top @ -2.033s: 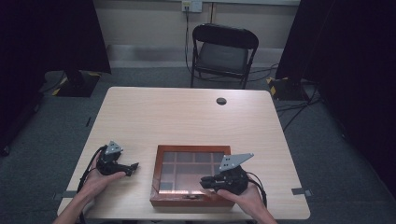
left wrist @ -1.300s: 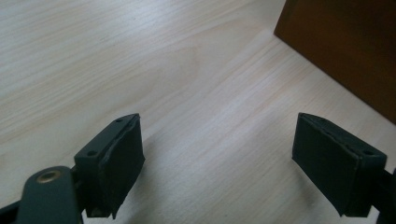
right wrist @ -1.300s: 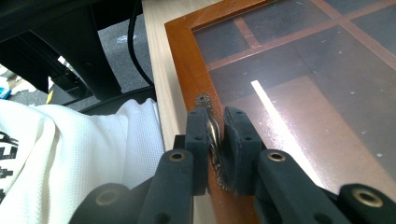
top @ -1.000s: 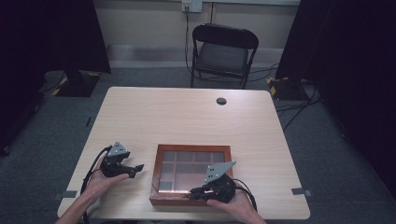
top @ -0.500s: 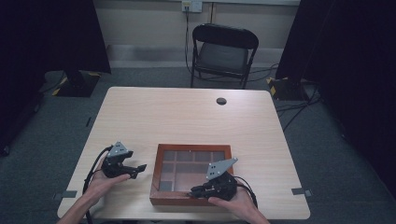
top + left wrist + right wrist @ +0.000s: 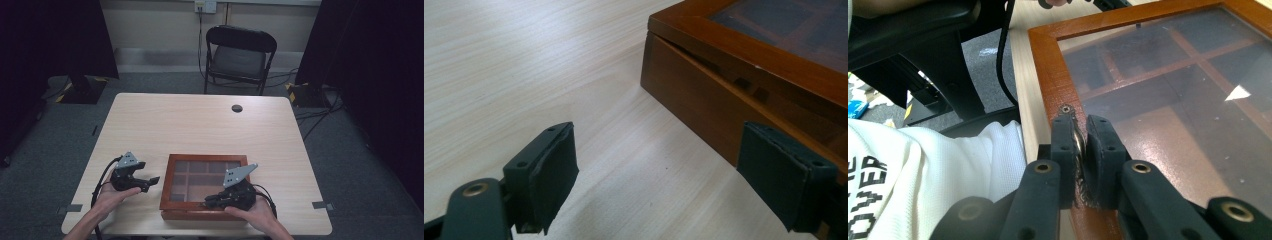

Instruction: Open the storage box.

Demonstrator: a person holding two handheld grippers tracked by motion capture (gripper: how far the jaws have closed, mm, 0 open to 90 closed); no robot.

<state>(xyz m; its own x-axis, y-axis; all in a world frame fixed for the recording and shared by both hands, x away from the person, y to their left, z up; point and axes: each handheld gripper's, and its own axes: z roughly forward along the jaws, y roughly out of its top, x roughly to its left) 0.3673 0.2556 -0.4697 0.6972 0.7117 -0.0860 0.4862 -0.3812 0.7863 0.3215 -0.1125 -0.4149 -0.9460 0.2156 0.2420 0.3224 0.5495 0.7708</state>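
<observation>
At the near edge of the table [image 6: 210, 120], at about 6 o'clock from its middle, my right gripper [image 6: 212, 202] has its jaws pressed tight on a small metal latch tab [image 6: 1078, 142] at the front rim of the wooden display box [image 6: 170, 186]. In the right gripper view the pads are shut on this thin shiny piece, just beside a little screw [image 6: 1066, 108] in the frame. The glass lid [image 6: 1168, 90] lies nearly flat, but in the left gripper view I see a thin dark gap under the lid along the side wall, so I judge the opening has only begun. The dividers and compartments under the glass look empty, as far as I can tell. My left gripper [image 6: 151, 181] is at about 9 o'clock from the box, near its left wall but not touching, with the jaws spread wide and nothing between them. What is left, I think, is to lift the lid fully, perhaps while the left one steadies the box. Farther away, at 12 o'clock, there is a small dark round cap [image 6: 237, 108] on the table, and behind it a folding chair [image 6: 239, 56].
</observation>
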